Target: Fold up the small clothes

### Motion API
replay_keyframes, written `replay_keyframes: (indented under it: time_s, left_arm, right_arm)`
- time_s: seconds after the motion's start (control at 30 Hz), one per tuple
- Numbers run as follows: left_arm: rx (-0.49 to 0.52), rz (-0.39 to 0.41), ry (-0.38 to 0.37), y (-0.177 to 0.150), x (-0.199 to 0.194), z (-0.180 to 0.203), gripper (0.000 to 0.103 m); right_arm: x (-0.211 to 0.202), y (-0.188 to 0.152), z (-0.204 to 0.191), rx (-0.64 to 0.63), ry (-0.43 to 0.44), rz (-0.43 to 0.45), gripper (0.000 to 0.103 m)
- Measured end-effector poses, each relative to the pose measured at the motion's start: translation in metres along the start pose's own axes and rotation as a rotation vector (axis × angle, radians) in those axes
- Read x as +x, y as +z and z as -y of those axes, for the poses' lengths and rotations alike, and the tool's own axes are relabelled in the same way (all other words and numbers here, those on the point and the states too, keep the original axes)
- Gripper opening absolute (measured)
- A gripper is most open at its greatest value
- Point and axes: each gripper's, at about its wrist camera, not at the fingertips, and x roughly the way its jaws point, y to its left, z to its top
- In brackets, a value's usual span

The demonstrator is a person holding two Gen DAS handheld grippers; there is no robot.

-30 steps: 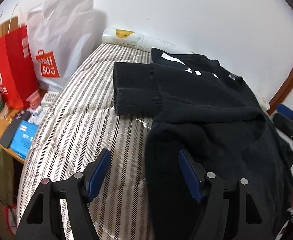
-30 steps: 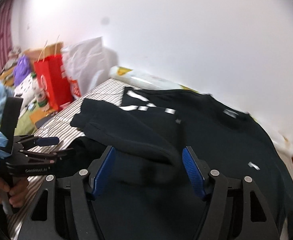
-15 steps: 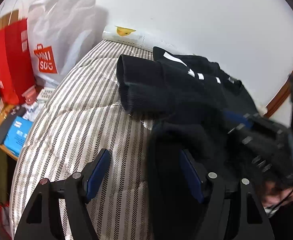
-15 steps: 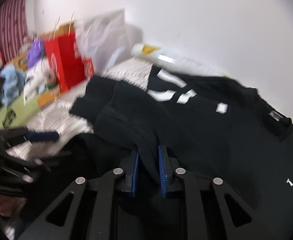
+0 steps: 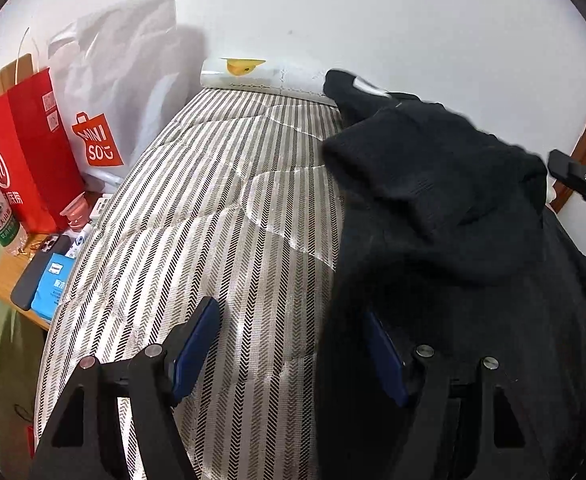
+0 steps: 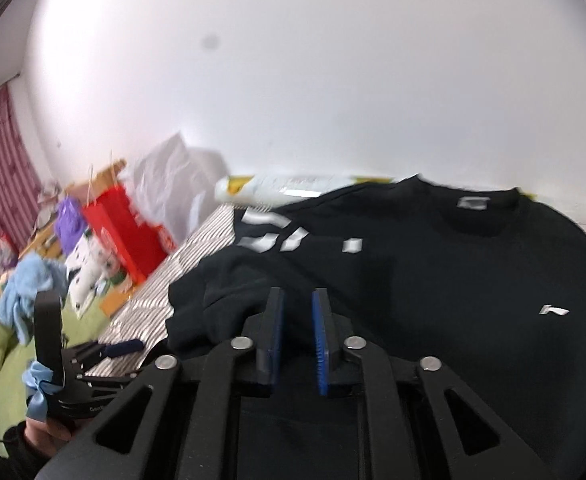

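Sweatshirt (image 6: 433, 280) in black fills the right and centre of both views, lying on the striped bedcover (image 5: 213, 220); the right gripper (image 6: 297, 320) clamps a fold of its sleeve; the left gripper (image 5: 289, 344) stands open at lower centre, one finger over the hem, gripping nothing.

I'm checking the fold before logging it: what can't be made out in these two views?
- Left view: the sweater's right side, cut off by the frame edge.
- Left view: whether the right fingers hold cloth; only part shows at the edge.
- Right view: the white lettering, blurred.
- Right view: the sweater's hem, hidden behind the gripper frame.
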Motion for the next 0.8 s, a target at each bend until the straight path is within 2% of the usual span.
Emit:
replay_keyframes:
  time_s: [0.17,0.27,0.4,0.43,0.57,0.63,0.67,0.7,0.73,0.8]
  left_arm:
    - [0.001,0.000,0.003,0.000,0.001,0.001,0.070]
    - [0.003,0.000,0.005,-0.001,0.000,0.001,0.070]
    - [-0.004,0.002,-0.002,-0.001,0.000,0.000,0.070]
    - [-0.005,0.002,-0.003,-0.001,0.000,0.000,0.070]
    - [-0.003,0.002,0.000,-0.001,0.000,0.000,0.070]
    - [0.001,0.001,0.003,-0.001,0.000,0.000,0.070]
    - [0.003,0.000,0.005,-0.001,0.000,0.001,0.070]
    - [0.005,0.000,0.007,-0.001,0.000,0.001,0.070]
    - [0.006,-0.001,0.008,-0.001,0.000,0.002,0.070]
    - [0.006,-0.001,0.009,-0.001,0.000,0.002,0.070]
  right_arm:
    - [-0.017,0.002,0.013,0.020,-0.027,0.017,0.008]
    - [-0.014,-0.003,0.001,-0.050,-0.033,-0.021,0.013]
    - [0.004,-0.015,-0.028,-0.177,-0.023,-0.066,0.045]
    - [0.009,-0.019,-0.032,-0.199,-0.030,-0.074,0.045]
    - [0.035,-0.030,-0.046,-0.266,-0.069,-0.113,0.045]
    - [0.043,-0.029,-0.047,-0.277,-0.091,-0.119,0.042]
    - [0.048,-0.027,-0.048,-0.281,-0.097,-0.113,0.033]
    - [0.052,-0.025,-0.048,-0.285,-0.093,-0.109,0.019]
    - [0.055,-0.022,-0.049,-0.292,-0.080,-0.112,0.012]
    - [0.057,-0.016,-0.049,-0.295,-0.079,-0.095,0.009]
